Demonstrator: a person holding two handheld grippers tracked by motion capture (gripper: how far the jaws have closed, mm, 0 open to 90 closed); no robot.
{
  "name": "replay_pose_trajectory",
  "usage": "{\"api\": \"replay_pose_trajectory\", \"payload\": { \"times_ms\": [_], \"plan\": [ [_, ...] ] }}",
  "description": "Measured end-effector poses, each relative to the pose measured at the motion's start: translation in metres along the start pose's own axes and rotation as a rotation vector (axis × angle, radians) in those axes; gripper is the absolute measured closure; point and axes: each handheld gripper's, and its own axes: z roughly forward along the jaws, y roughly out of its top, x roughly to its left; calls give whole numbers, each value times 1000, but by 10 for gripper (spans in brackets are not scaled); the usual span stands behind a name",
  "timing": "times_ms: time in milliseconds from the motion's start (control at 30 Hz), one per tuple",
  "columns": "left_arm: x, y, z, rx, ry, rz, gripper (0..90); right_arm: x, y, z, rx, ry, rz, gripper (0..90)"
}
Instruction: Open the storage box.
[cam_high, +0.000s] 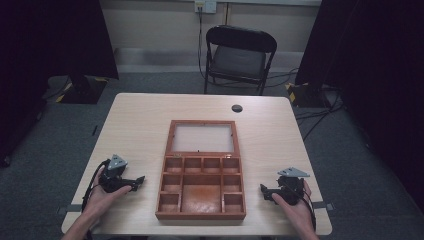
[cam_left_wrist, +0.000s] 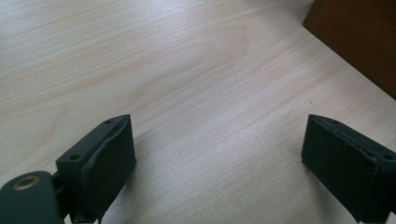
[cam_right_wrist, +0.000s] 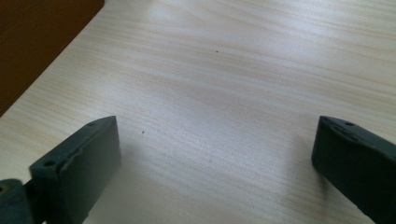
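High view: I am flanking the rigid wooden box (cam_high: 200, 216), likely heavy, both fingers released; side walls suit gripping.

The right gripper (cam_right_wrist: 212, 168) holds its fingers (cam_right_wrist: 84, 168) wide apart over bare table (cam_right_wrist: 224, 84), wooden box (cam_right_wrist: 37, 42) at upper left.

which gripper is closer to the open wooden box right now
Left, by a little. The left gripper sits just off the wooden box on its left wall; the right gripper sits slightly farther off its right wall. Both are open and empty.
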Motion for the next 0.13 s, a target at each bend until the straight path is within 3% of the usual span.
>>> {"api": "replay_pose_trajectory", "payload": {
  "times_ms": [133],
  "plan": [
    [0,0,0,0,2,1,81,0,0,0,2,-4,3,0]
  ]
}}
